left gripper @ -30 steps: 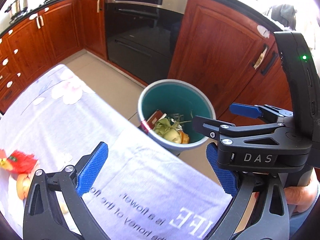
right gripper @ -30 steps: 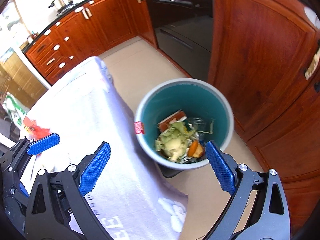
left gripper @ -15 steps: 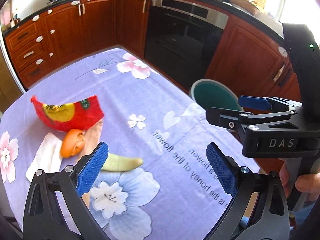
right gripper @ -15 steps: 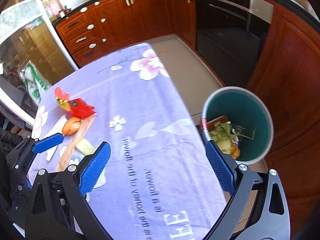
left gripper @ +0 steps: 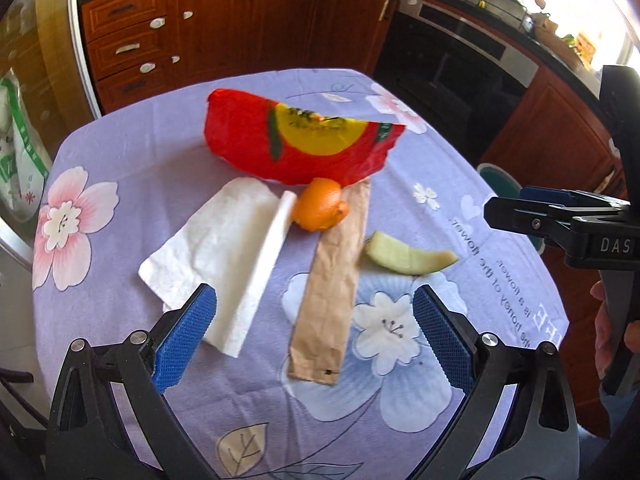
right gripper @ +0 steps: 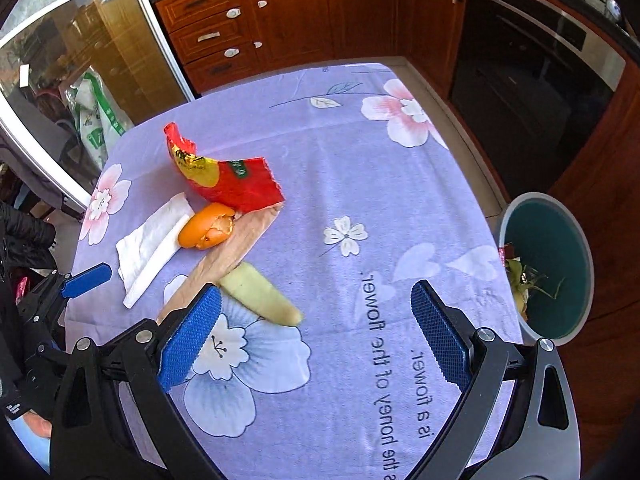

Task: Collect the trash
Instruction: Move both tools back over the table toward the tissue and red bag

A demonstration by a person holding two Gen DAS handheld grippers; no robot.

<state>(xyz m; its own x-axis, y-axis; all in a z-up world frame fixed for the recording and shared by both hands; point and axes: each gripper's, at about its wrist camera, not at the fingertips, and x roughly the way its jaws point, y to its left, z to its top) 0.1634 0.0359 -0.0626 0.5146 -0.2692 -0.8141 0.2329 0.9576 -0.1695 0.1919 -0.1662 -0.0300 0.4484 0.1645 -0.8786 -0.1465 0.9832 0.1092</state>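
Your lilac flower-print tablecloth (right gripper: 360, 184) carries all the remaining trash, and the grey-rimmed teal bin (right gripper: 560, 248) stands on the floor just past its right edge, already holding scraps. Largest is the red and yellow foil snack bag (left gripper: 296, 140), then the white paper napkin (left gripper: 224, 248), the long brown paper sleeve (left gripper: 332, 284), the orange peel (left gripper: 320, 208) and the pale green peel strip (left gripper: 404, 258).

Your left gripper (left gripper: 316, 340) and right gripper (right gripper: 316, 336) both hover spread wide and empty.

The orange peel rests against the bag, napkin and sleeve, so a careless pinch may drag neighbours along. The flat sleeve could slip your pads or bunch the cloth.
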